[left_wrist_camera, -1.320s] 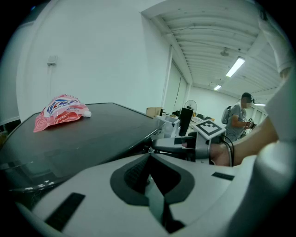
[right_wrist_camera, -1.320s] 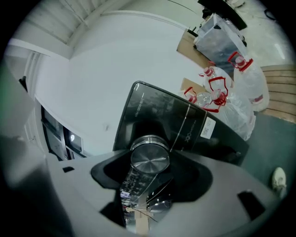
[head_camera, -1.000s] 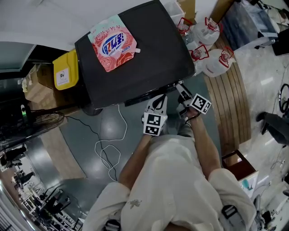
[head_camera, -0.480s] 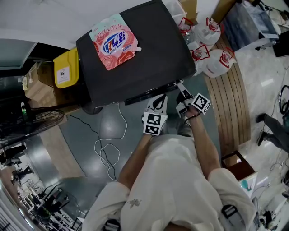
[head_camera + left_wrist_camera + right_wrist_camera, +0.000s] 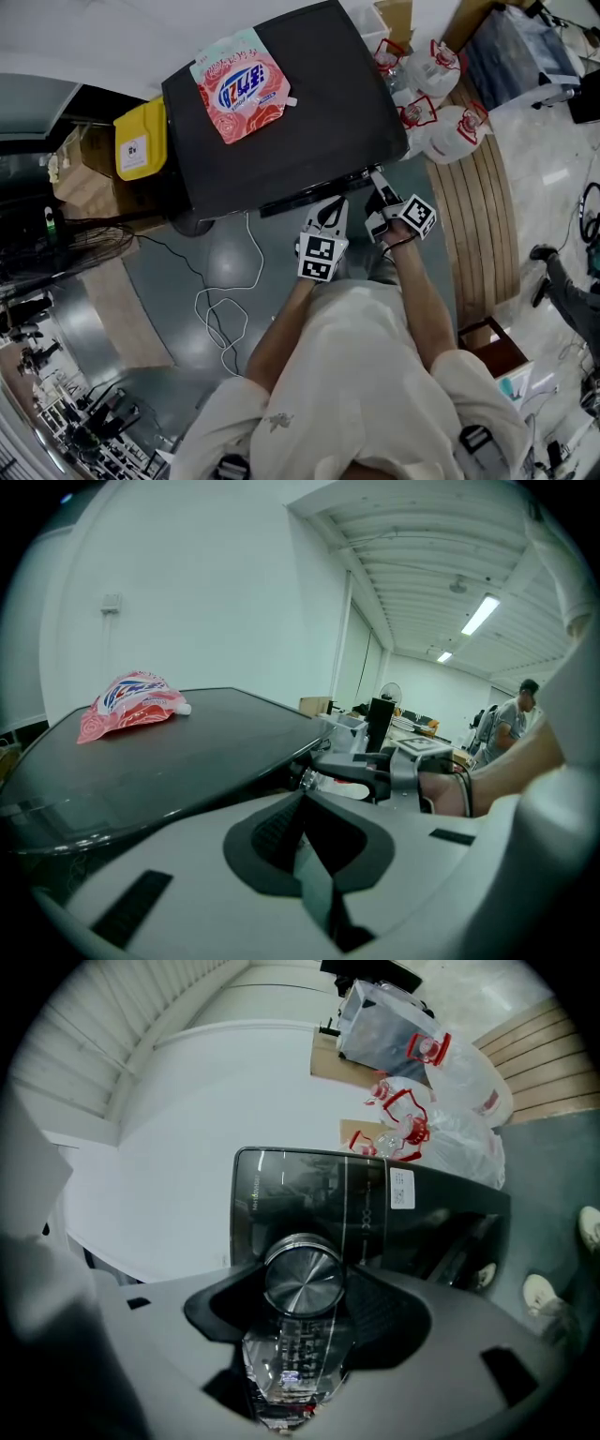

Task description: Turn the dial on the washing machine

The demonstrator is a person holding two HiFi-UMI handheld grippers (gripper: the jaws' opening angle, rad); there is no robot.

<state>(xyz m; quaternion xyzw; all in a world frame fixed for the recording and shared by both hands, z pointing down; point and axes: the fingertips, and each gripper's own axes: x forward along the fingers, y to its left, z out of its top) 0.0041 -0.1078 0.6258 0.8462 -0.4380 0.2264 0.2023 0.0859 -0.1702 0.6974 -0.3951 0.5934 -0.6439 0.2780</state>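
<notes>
At the washing machine's (image 5: 281,131) front edge, toward its right corner, the right tool (image 5: 376,181) clamps the metal dial (image 5: 302,1277) between its pads. Since a second ago it has rolled slightly without shifting place, so the turn looks to be under way. The left tool (image 5: 302,797) waits just beside it, closed and empty.

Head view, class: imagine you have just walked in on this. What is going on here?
A person stands at a black washing machine with a gripper in each hand. The right gripper has its fingers closed on the round metal dial on the machine's front panel, as if to turn it. The left gripper is shut and empty, held close beside the right one. A pink pouch lies on the machine's top.
</notes>
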